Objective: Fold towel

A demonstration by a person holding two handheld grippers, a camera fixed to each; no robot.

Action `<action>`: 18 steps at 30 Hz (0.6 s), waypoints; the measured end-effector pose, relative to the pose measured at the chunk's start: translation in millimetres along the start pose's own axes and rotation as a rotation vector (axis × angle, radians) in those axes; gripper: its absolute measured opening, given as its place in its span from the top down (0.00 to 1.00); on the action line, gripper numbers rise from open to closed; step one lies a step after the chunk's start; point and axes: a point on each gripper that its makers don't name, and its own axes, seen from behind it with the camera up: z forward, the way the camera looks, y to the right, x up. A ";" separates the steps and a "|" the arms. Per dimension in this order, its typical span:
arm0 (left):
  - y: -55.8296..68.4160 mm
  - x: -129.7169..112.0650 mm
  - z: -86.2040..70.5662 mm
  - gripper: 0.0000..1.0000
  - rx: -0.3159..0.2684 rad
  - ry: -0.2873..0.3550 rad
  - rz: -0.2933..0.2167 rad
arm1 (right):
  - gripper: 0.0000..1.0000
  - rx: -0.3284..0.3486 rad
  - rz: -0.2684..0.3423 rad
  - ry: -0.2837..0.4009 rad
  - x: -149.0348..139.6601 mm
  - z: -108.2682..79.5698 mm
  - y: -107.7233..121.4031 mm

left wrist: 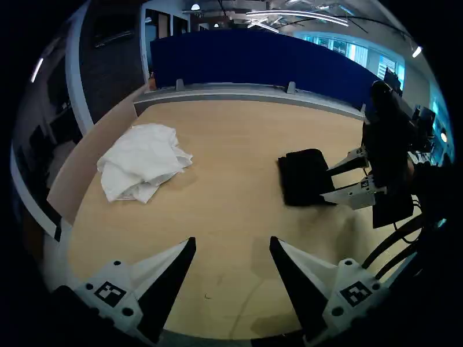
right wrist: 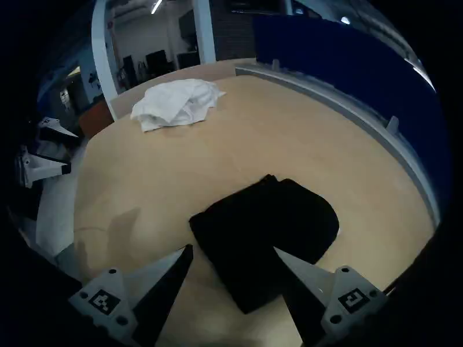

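A crumpled white towel (left wrist: 142, 162) (right wrist: 176, 103) lies in a heap on the light wooden table (left wrist: 249, 133) (right wrist: 301, 133). A black towel (left wrist: 304, 176) (right wrist: 266, 234), folded into a thick rectangle, lies flat near the right gripper. My left gripper (left wrist: 231, 254) (right wrist: 70, 151) hovers open over bare table, well short of the white heap. My right gripper (right wrist: 231, 257) (left wrist: 330, 184) is open, its fingers (right wrist: 304, 277) straddling the near part of the black towel just above it. Whether they touch the cloth is unclear.
A blue partition (left wrist: 254, 58) (right wrist: 359, 63) on a grey rail runs along the table's far edge. A person in dark clothing (left wrist: 390, 144) holds the right gripper at the table's side. Office furniture stands beyond the table's curved edge (left wrist: 69, 173).
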 end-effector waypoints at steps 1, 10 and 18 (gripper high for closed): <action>-0.2 0.4 -0.2 0.05 0.000 0.000 -0.001 | 0.03 -0.007 0.007 -0.001 -2.4 -2.4 2.5; -0.2 2.9 -0.9 0.05 0.003 0.002 0.003 | 0.03 -0.058 0.043 -0.035 -34.1 -20.9 19.6; 2.4 1.5 2.0 0.05 -0.001 0.001 0.007 | 0.03 -0.083 0.056 -0.083 -65.8 -23.8 21.9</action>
